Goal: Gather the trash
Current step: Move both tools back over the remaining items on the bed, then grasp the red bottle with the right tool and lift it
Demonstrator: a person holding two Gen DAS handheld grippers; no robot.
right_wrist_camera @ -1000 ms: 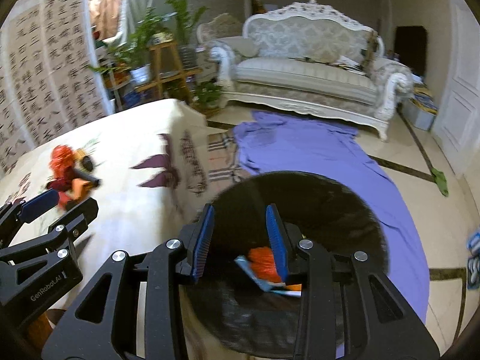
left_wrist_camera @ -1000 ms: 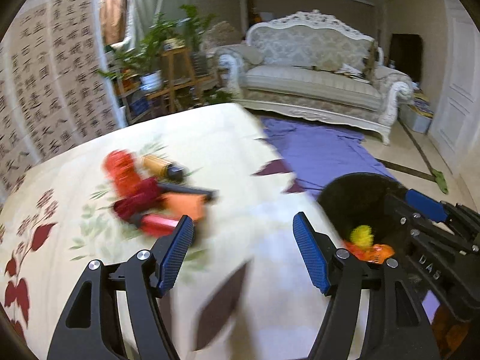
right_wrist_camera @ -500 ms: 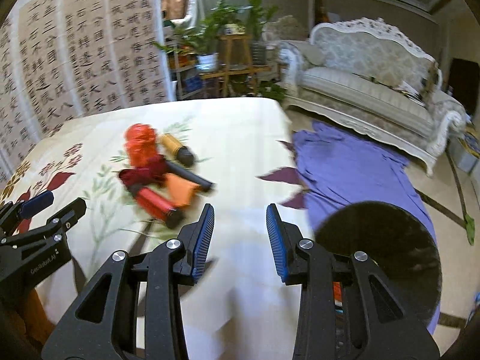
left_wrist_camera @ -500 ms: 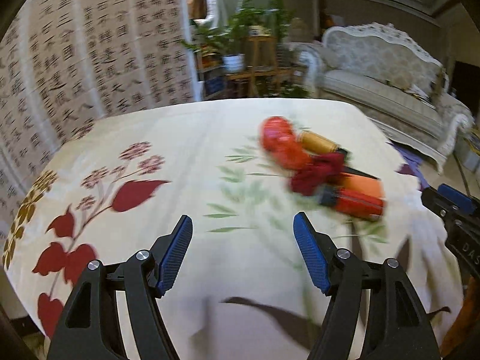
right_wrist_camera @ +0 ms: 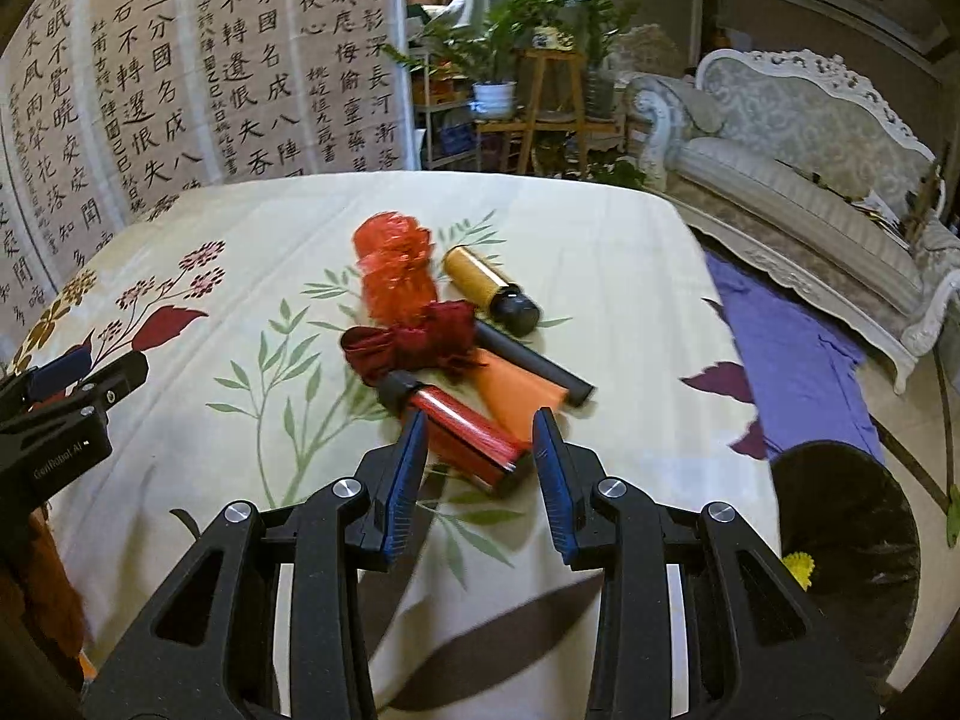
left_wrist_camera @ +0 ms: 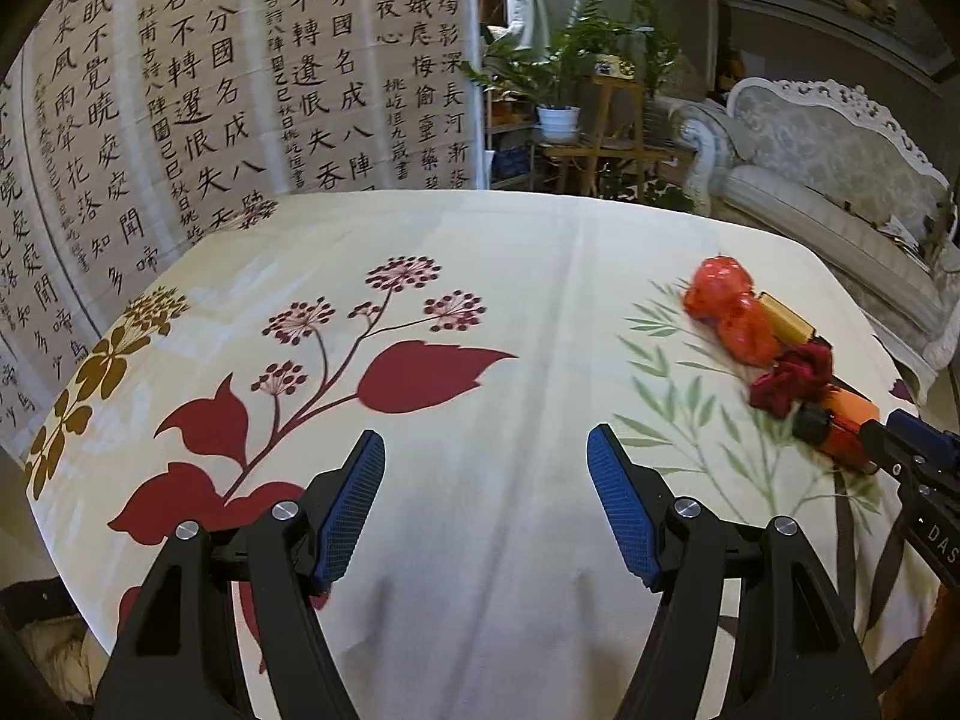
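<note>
A pile of trash lies on the floral tablecloth [right_wrist_camera: 240, 276]: a red tube with a black cap [right_wrist_camera: 462, 426], an orange wrapper [right_wrist_camera: 516, 396], a crumpled dark red scrap [right_wrist_camera: 414, 342], a red plastic bottle [right_wrist_camera: 393, 267], a yellow tube [right_wrist_camera: 486, 285] and a black stick [right_wrist_camera: 534, 363]. My right gripper [right_wrist_camera: 480, 450] is open, its fingers on either side of the red tube's near end. My left gripper [left_wrist_camera: 486, 504] is open and empty over bare cloth, left of the pile [left_wrist_camera: 780, 360]. The black bin [right_wrist_camera: 846, 546] stands on the floor at the right.
A calligraphy screen [left_wrist_camera: 180, 90] stands behind the table. Potted plants on a wooden stand [right_wrist_camera: 540, 60] and a white sofa [right_wrist_camera: 810, 138] are at the back. A purple cloth [right_wrist_camera: 792, 348] lies on the floor by the bin.
Both grippers swung left from the bin to the table. The right gripper has come up to the red tube. The left now faces bare cloth left of the pile.
</note>
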